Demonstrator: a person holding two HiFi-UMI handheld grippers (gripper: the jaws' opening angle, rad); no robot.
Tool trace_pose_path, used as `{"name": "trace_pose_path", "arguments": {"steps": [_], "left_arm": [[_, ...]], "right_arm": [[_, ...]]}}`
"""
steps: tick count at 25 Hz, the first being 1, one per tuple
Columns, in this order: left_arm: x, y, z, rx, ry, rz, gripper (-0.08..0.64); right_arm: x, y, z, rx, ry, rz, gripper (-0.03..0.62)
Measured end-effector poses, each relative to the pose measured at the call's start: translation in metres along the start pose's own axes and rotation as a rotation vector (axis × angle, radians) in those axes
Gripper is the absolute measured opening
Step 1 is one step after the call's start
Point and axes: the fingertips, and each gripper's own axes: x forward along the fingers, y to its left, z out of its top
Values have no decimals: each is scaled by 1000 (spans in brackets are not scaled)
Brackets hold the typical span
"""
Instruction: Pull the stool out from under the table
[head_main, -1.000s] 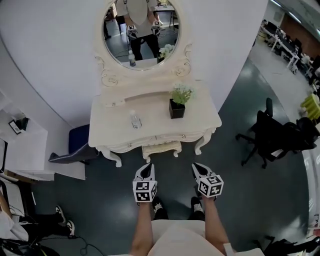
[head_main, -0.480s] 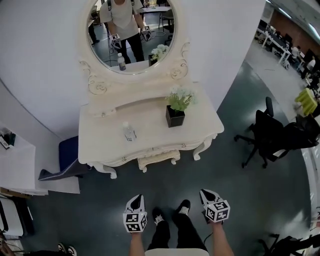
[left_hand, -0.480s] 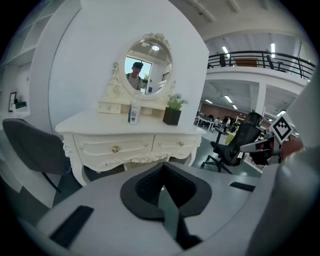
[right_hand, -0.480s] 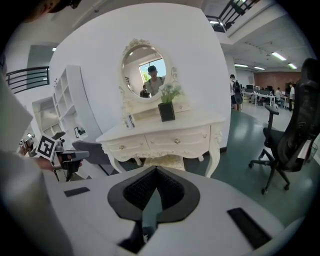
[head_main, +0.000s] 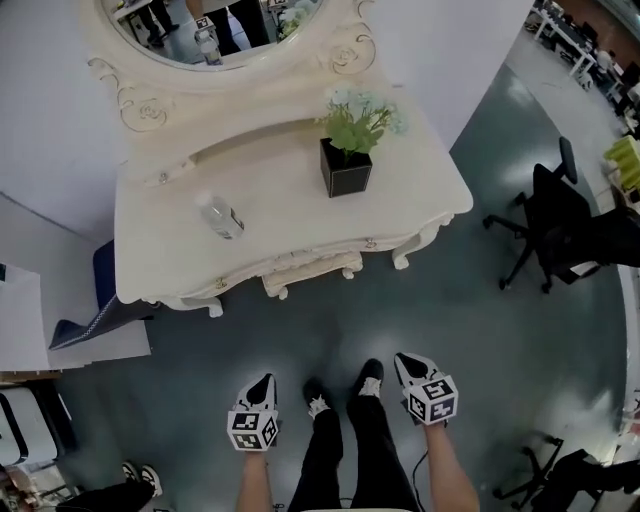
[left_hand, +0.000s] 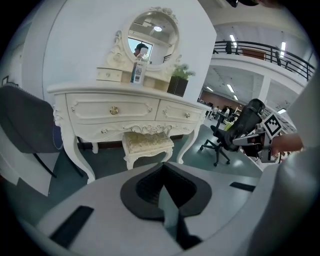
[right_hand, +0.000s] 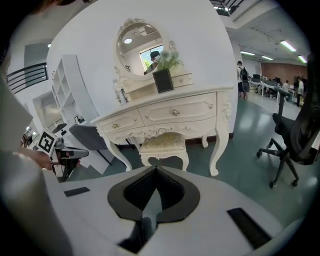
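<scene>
Head view: cream carved stool (head_main: 310, 272) under table (head_main: 290, 205); left gripper (head_main: 262, 381), right gripper (head_main: 404, 360) closed, empty.

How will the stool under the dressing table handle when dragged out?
Probably rigid: the stool has a carved frame on short curved legs. It looks small, so likely light, and should slide on the smooth floor. Pulled high at its padded top, it might tip forward.
</scene>
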Motion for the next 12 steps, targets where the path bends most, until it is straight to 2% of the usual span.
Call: {"name": "trace_pose_path", "arguments": {"steps": [2,5,9,12], "left_arm": [[15,3,-6,-11,8,-2,12],[41,6,-6,-91,-20,7,12],[73,6,2,-134,-49,51,12],[94,3,7,-211,-97,93,12]], "right_arm": [[16,-8,-1,-21,3,13,43],[39,-24,4,-35,0,17,43],[64,-38,17,-44,1,36,43],[80,-47,24,-84,41,84,43]]}}
